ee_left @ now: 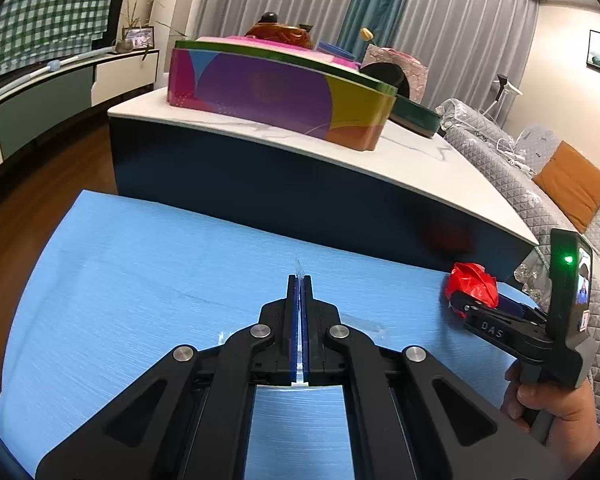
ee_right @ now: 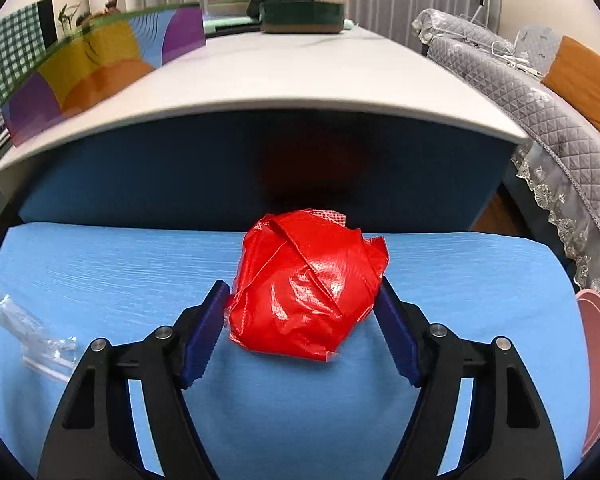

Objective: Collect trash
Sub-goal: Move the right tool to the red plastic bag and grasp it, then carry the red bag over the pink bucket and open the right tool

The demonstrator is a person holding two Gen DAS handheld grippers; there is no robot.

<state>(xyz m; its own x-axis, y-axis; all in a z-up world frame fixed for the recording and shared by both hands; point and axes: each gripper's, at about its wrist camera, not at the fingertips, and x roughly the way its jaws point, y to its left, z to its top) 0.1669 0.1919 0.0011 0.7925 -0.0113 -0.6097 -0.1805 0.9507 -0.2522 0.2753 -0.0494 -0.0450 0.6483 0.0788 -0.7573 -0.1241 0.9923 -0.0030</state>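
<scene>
your right gripper brackets a red crumpled plastic wad on the blue mat; your left gripper is pressed together on a clear plastic strip.

right wrist view: the wad sits on the mat just before the dark front of the white-topped table; your blue pads stand spread, their tips at the wad's flanks, and you cannot tell there whether they press it; a clear wrapper lies at the mat's left edge, blurred and partly cut off; a pink object at the right rim is cropped beyond recognition; left wrist view: the strip between your closed pads is barely visible; the right gripper's far finger is hidden behind the wad.
</scene>
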